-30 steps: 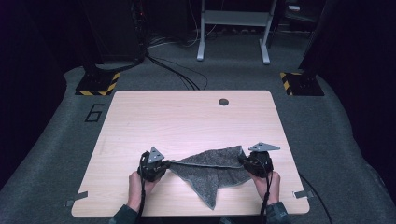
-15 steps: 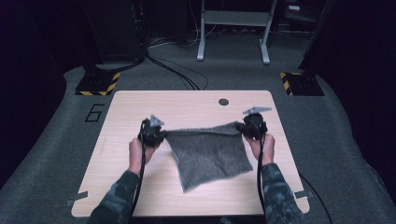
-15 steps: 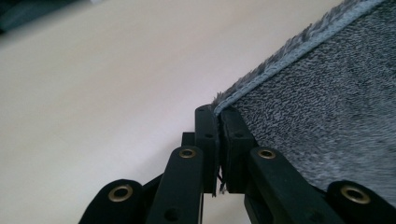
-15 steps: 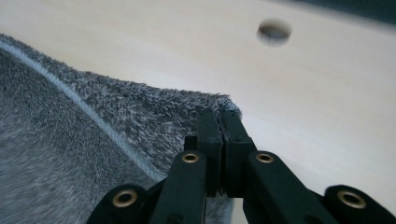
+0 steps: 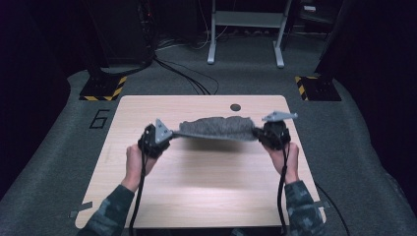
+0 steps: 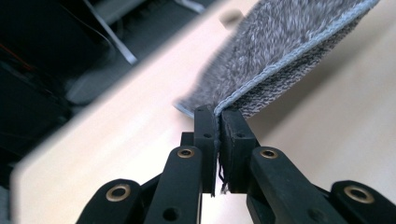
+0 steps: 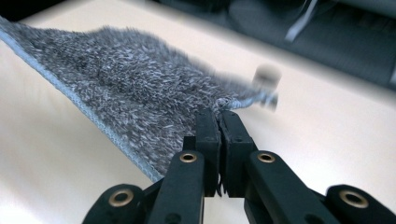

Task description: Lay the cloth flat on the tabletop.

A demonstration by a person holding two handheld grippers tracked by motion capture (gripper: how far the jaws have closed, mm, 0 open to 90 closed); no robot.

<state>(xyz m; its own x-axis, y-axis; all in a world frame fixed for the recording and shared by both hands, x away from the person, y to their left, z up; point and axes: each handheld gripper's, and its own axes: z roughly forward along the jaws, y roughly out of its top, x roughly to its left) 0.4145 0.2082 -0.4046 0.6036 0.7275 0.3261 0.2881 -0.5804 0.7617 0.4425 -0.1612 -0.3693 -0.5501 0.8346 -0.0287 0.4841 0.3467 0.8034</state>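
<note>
A grey fluffy cloth [image 5: 216, 128] with a stitched hem hangs stretched in the air above the wooden table [image 5: 206, 196], between my two grippers. My left gripper [image 5: 156, 136] is shut on the cloth's left corner; the left gripper view shows the hem [image 6: 280, 60] pinched between the jaws at the left gripper [image 6: 218, 116]. At the other end, my right gripper [image 5: 268, 133] is shut on the right corner. In the right gripper view the cloth [image 7: 126, 84] spreads away to the left of the right gripper [image 7: 218, 115]. The cloth billows towards the far side and does not touch the table.
A small round dark hole [image 5: 235, 107] sits near the table's far edge. Grey carpet [image 5: 59, 162] surrounds the table. Cables [image 5: 182, 73], a white frame's legs [image 5: 212, 49] and two black-and-yellow striped plates [image 5: 104, 91] lie beyond it.
Both grippers rose and moved farther from the person with the cloth held between them. The cloth, first draped on the table, then hanging as a sheet, now swings up and away.
</note>
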